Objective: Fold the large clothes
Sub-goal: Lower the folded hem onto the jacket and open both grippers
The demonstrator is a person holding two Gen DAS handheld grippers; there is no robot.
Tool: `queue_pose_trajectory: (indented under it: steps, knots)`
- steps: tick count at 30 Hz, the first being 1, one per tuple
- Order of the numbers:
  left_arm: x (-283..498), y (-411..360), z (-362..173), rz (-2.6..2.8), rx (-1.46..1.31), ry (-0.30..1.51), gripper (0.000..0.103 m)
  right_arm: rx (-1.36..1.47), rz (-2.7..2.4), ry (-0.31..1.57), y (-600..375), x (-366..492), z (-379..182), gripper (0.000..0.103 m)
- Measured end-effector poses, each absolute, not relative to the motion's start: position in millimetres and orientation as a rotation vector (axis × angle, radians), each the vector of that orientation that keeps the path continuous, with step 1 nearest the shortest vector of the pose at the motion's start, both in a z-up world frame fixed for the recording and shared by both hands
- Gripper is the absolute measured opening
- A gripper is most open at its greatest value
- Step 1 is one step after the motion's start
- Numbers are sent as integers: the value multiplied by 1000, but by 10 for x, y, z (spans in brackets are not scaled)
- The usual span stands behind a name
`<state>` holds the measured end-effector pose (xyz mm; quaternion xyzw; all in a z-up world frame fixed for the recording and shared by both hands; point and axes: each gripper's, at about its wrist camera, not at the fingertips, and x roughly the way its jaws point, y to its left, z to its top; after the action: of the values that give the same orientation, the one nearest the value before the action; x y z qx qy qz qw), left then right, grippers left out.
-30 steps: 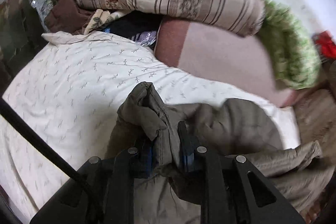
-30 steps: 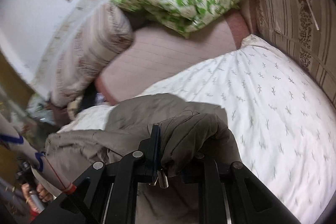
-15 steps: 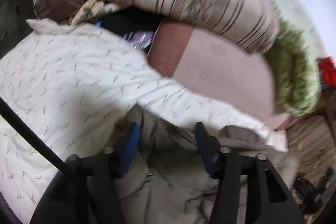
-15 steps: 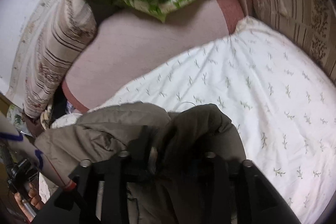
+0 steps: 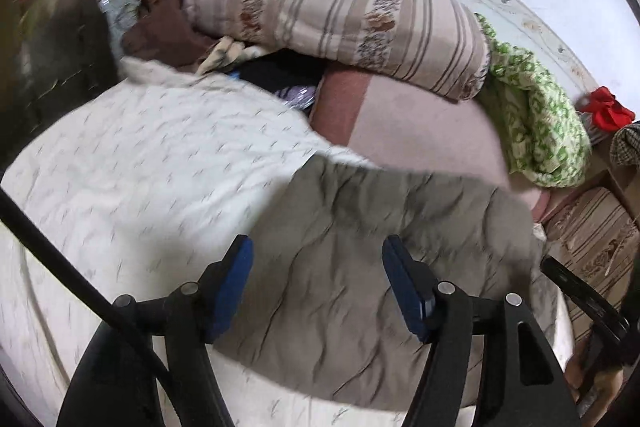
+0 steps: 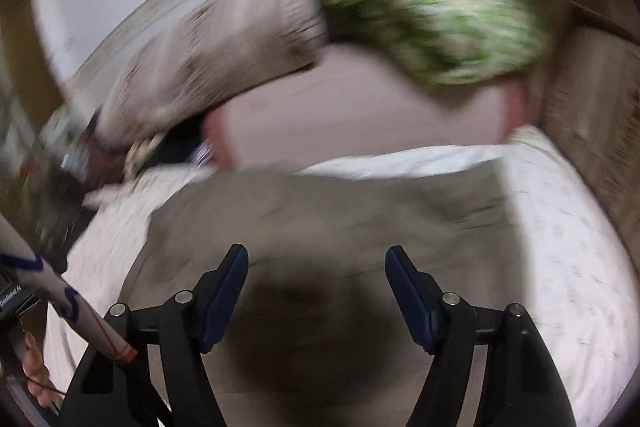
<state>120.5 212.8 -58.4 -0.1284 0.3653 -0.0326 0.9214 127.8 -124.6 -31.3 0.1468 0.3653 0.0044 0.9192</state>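
Left wrist view
Left gripper (image 5: 316, 281): fingers spread wide, pinching nothing.
Grey-green garment (image 5: 384, 247): lies flat between and beyond the fingertips, on the white patterned sheet (image 5: 152, 163).
Striped pillow (image 5: 344, 19): far ahead, past the sheet.

Right wrist view (blurred)
Right gripper (image 6: 316, 283): fingers parted, nothing between them.
Garment (image 6: 332, 223): spread under and ahead of the fingers.
Green pillow (image 6: 432, 15): far ahead, to the right.

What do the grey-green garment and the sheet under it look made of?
Garment: thin matte woven cloth, possibly lightly padded; it shows fine creases and no sheen. Sheet: soft matte white fabric, likely cotton, with a small printed sprig pattern. Motion blur leaves the weave unclear.
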Motion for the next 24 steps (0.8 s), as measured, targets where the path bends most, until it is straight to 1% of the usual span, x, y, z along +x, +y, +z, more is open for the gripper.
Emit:
queue_pose_trajectory:
  steps: [2, 5, 7, 11, 13, 16, 20, 23, 24]
  knots:
    - [1183, 2169, -766, -55, -259, 765, 66, 239, 48, 794, -847, 1496, -460, 72]
    - [1272, 2243, -982, -23, -230, 793, 66, 129, -51, 819, -537, 1863, -738, 72]
    - [1358, 2318, -1086, -3, -231, 805, 66, 81, -138, 857, -551, 2131, -939, 72]
    - [1571, 2407, -1272, -17, -247, 874, 66, 126, -263, 908, -830, 2655, -1343, 72]
    - [1641, 2419, -1307, 9, -227, 871, 66, 119, -310, 913, -937, 2890, -1480, 72]
    - [1683, 2409, -1350, 31, -196, 874, 66, 119, -342, 916, -1012, 3175, -1576, 74]
    - [1660, 2415, -1360, 26, -209, 880, 66, 96, -344, 918, -974, 3214, -1605, 74]
    - [1593, 2389, -1338, 37, -192, 867, 66, 74, -334, 951, -932, 3136, -1423, 75]
    - [1566, 2377, -1327, 41, -183, 860, 66, 112, -313, 919, -917, 3025, -1281, 75]
